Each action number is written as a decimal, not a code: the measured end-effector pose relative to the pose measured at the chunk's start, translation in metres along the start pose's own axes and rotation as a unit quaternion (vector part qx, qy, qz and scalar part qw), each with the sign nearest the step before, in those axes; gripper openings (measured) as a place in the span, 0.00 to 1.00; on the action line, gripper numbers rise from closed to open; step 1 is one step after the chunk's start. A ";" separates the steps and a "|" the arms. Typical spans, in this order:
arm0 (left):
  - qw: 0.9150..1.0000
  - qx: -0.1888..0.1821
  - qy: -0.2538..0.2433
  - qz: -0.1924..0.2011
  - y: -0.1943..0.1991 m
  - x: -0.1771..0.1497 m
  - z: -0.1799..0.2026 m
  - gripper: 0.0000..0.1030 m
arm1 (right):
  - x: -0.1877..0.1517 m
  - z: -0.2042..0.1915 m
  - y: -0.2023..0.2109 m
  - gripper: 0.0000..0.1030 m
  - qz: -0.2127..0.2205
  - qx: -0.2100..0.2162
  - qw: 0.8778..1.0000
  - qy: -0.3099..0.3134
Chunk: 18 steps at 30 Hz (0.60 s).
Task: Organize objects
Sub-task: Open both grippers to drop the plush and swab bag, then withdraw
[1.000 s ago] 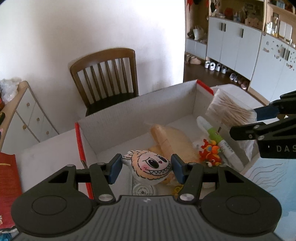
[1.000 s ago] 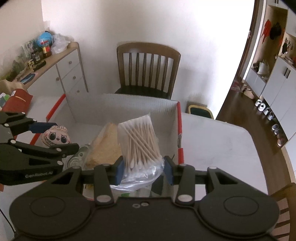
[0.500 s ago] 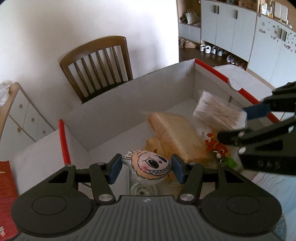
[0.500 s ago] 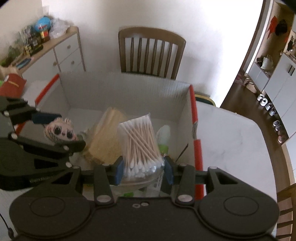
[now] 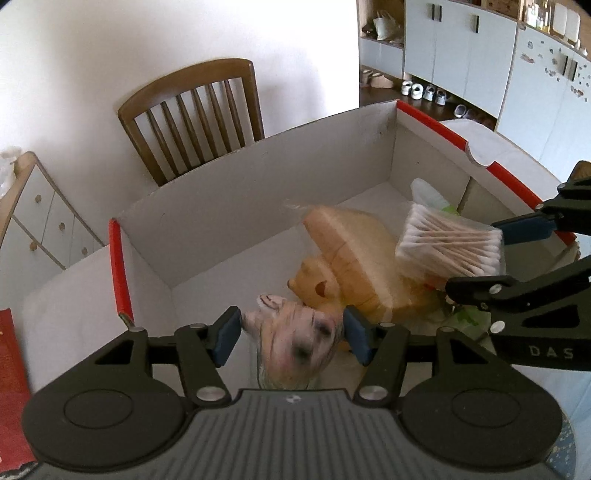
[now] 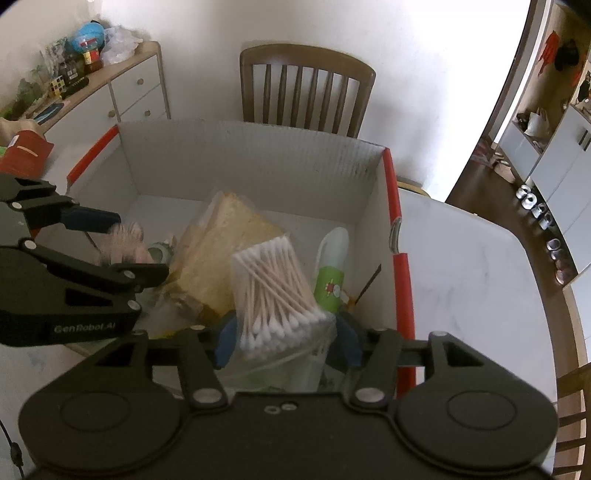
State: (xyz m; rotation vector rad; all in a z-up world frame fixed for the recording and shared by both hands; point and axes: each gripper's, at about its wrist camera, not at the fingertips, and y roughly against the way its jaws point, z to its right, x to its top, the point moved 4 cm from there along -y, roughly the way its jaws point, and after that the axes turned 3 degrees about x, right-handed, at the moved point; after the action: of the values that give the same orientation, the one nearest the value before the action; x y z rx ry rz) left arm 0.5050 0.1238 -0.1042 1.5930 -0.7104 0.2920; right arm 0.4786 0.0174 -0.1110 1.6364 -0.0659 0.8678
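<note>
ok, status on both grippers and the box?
Left gripper open, blurred doll head between fingers. Right gripper shut on cotton swab bag, over white box. Bread and tube underneath.

Chair: I see a brown wooden slat-back chair (image 6: 306,88) against the white wall, behind the table.
Sideboard: a white drawer cabinet with a wood top and round knobs (image 6: 136,92) stands to the chair's left.
Sideboard top: cluttered with a blue globe-like ball (image 6: 88,35), bottles and plastic bags; too small for me to name surely.
Far wall: pale grey cupboard doors (image 5: 458,48).
Floor: a row of small shoes (image 5: 424,90) on dark wood beneath those cupboards.
Table: white marble-look tabletop (image 6: 461,266).
</note>
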 end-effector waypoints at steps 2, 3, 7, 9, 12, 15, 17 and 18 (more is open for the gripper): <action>1.000 0.003 0.006 0.001 0.001 -0.001 -0.002 0.69 | 0.000 0.001 0.004 0.60 0.004 0.003 1.000 0.000; 1.000 0.004 0.010 0.003 0.003 -0.001 -0.003 0.72 | -0.001 0.001 0.006 0.60 0.007 0.004 1.000 0.001; 1.000 -0.003 0.030 0.005 0.009 -0.001 -0.007 0.74 | -0.001 0.002 0.017 0.61 0.018 0.010 1.000 0.002; 0.999 -0.005 0.037 0.007 0.014 -0.003 -0.007 0.74 | -0.001 0.003 0.023 0.62 0.024 0.014 1.000 0.001; 0.999 -0.004 0.038 0.013 0.021 -0.005 -0.007 0.74 | -0.001 0.004 0.034 0.62 0.032 0.018 0.999 0.002; 0.999 -0.002 0.044 0.018 0.030 -0.008 -0.009 0.74 | -0.002 0.005 0.044 0.62 0.040 0.019 0.999 0.003; 0.998 -0.004 0.052 0.024 0.037 -0.010 -0.010 0.74 | -0.002 0.005 0.051 0.62 0.045 0.021 0.999 0.004; 0.998 -0.004 0.054 0.027 0.041 -0.011 -0.010 0.74 | -0.003 0.005 0.055 0.63 0.048 0.021 0.999 0.006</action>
State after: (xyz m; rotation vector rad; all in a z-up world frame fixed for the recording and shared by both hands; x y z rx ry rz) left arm 0.4739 0.1363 -0.0757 1.5399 -0.6700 0.4117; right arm 0.4519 -0.0034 -0.0671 1.6785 -0.1189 0.9567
